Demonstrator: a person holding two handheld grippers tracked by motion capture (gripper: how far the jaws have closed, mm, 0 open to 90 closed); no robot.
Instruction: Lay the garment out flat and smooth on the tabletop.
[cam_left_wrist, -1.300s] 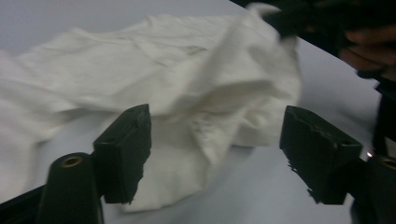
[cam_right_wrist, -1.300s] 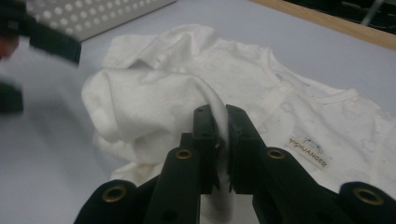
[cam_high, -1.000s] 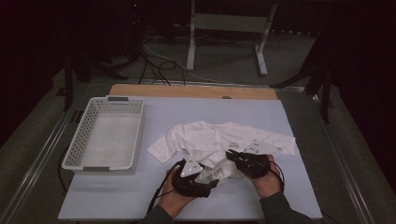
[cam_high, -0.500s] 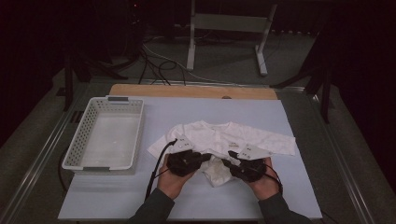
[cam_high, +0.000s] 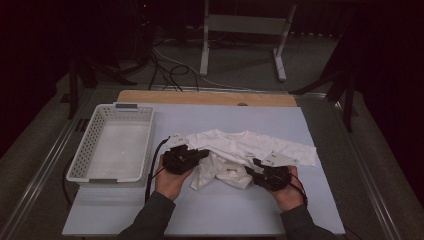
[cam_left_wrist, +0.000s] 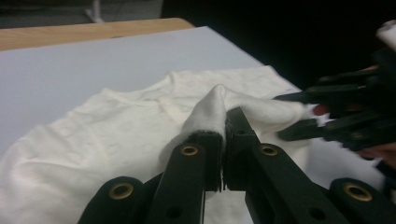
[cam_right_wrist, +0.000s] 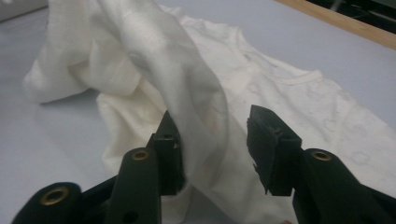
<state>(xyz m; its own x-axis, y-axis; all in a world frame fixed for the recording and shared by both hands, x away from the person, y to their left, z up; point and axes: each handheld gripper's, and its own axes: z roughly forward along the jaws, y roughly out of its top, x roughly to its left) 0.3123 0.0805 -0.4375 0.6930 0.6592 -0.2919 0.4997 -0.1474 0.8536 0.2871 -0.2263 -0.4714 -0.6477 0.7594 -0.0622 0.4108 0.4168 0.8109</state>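
Note:
A white T-shirt (cam_high: 240, 146) lies partly spread on the pale blue table (cam_high: 235, 212), its near part bunched up. My left gripper (cam_high: 202, 154) is shut on a raised fold of the shirt (cam_left_wrist: 140, 140), and the pinch shows plainly at the left gripper (cam_left_wrist: 224, 128). My right gripper (cam_high: 250, 172) sits at the shirt's bunched front edge. In the right gripper view the right gripper (cam_right_wrist: 212, 127) stands open, with a hanging drape of the shirt (cam_right_wrist: 289, 93) between its jaws. The right gripper (cam_left_wrist: 345, 123) also appears at the right of the left gripper view.
A white perforated basket (cam_high: 80, 161) stands on the table's left side, with nothing in it. A wooden strip (cam_high: 205, 97) runs along the table's far edge. Metal rails flank the table, and cables and a stand lie on the floor beyond it.
My left gripper has moved away from the person and a little left, carrying the shirt fold. The right gripper has stayed almost where it was at the bunched edge.

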